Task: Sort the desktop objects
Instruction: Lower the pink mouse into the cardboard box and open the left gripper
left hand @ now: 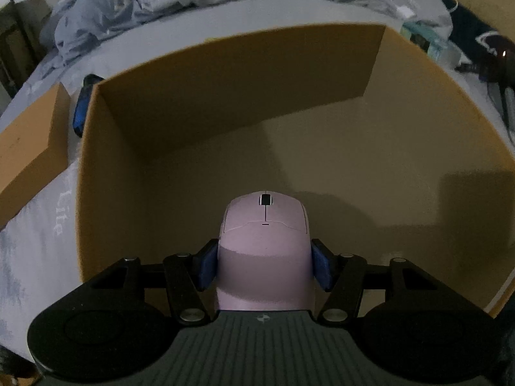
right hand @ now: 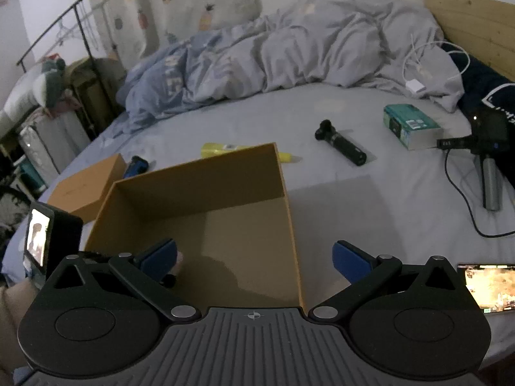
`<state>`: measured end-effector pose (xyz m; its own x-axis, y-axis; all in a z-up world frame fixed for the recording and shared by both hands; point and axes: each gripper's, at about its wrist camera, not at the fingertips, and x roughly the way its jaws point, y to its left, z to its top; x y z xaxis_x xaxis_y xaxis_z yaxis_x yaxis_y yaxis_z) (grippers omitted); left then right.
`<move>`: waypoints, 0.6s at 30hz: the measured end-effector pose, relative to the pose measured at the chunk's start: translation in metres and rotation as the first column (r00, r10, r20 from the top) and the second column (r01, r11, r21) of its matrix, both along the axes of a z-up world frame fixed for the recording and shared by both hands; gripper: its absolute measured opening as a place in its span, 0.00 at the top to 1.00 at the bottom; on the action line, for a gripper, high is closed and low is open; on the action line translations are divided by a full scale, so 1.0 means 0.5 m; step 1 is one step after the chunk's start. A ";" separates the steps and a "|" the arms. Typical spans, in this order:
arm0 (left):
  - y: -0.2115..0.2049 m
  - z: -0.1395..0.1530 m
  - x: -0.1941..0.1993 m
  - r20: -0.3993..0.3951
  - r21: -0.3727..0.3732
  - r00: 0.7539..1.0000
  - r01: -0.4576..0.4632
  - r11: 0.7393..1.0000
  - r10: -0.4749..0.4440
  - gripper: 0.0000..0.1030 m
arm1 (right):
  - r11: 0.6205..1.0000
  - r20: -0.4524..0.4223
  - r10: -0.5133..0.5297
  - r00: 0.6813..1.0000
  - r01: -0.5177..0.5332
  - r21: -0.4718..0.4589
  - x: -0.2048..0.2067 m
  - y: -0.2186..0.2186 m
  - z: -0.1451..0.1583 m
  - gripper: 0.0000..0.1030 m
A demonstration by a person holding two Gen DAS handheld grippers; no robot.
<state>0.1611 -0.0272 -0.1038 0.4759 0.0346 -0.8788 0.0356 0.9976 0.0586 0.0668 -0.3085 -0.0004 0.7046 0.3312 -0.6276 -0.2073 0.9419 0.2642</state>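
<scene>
A wide bed with a pale grey sheet (right hand: 338,193) carries everything here, and a crumpled grey-blue duvet (right hand: 273,61) is heaped along its far side. On the sheet stands an open brown cardboard box (right hand: 193,177), its floor bare apart from shadow; in the left wrist view its walls (left hand: 225,96) fill most of the frame. Just beside the box on its left lies a flat brown cardboard lid (right hand: 87,186).

Near the right edge, a teal and white rectangular carton (right hand: 412,125) sits close to a black handheld device on a grey handle (right hand: 489,148) with a black cable trailing from it. A lit phone screen (right hand: 489,286) lies at the lower right. A black cylindrical flashlight-like tool (right hand: 342,143) rests in the open, well apart from the box. A yellow tube (right hand: 225,149) pokes out from behind the box's far wall, and a small blue and black object (right hand: 136,164) lies between the lid and the box.

The left gripper (left hand: 264,263) pinches a pale pink computer mouse (left hand: 265,244) by its sides between blue pads (left hand: 206,263), holding it over the box interior with the scroll wheel pointing away. The right gripper (right hand: 254,260) hangs spread wide with nothing between its fingers, over the box's near right corner.
</scene>
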 end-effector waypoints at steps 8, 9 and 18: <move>-0.005 -0.018 0.001 -0.068 0.001 0.998 0.011 1.000 -0.011 0.42 | 1.000 -0.010 0.010 1.000 -0.010 -0.013 0.002 -0.003 -0.007 0.00; -0.006 -0.020 0.001 -0.073 0.002 0.997 0.010 1.000 -0.010 0.42 | 1.000 -0.012 0.013 1.000 -0.013 -0.014 0.002 -0.004 -0.008 0.00; -0.011 -0.033 -0.004 -0.100 0.020 0.995 0.005 1.000 -0.003 0.42 | 0.999 -0.029 0.016 0.999 -0.018 -0.051 0.000 -0.002 -0.024 0.00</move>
